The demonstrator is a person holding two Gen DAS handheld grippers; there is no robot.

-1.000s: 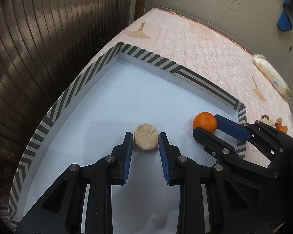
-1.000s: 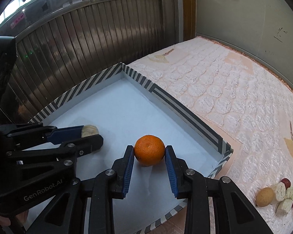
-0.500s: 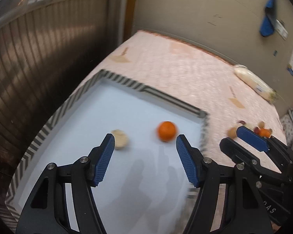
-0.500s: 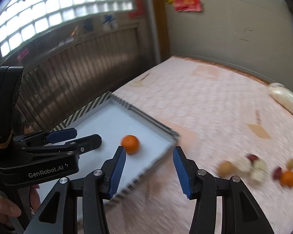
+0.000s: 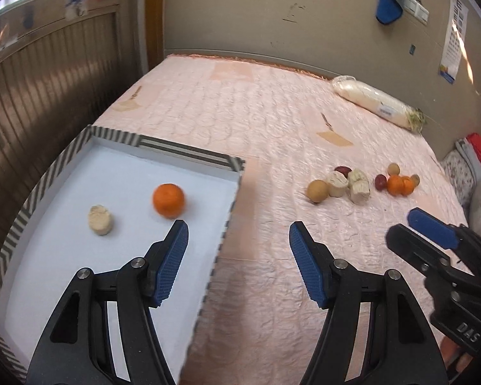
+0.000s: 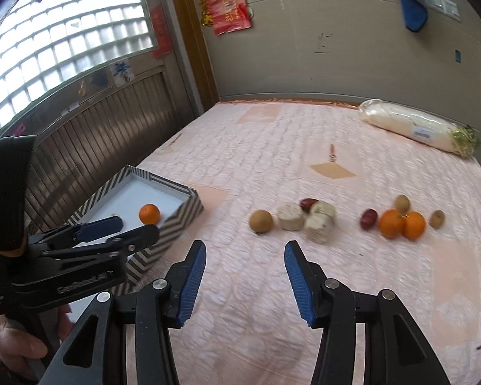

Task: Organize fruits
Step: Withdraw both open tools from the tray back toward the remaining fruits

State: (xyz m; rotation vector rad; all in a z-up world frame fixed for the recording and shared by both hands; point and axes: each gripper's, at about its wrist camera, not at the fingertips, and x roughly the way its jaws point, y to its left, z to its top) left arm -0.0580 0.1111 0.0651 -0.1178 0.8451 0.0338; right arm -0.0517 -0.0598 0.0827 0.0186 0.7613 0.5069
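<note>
Both tongs, left and right, gape apart, empty. Tray holds one orange and a pale chunk; the loose fruit pile sits on the bed, well right of the tray. I'd straddle the brown round fruit at the pile's tray-side edge, clear of neighbours, then close.

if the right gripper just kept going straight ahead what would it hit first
Probably the pale cut chunk at the near edge of the fruit pile, ahead of the open right gripper; only pink quilt lies between, though depth is unclear.

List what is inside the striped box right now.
Inside the striped box: one orange and a pale round slice, apart on its white floor. The left claw covers the near part of the floor.
</note>
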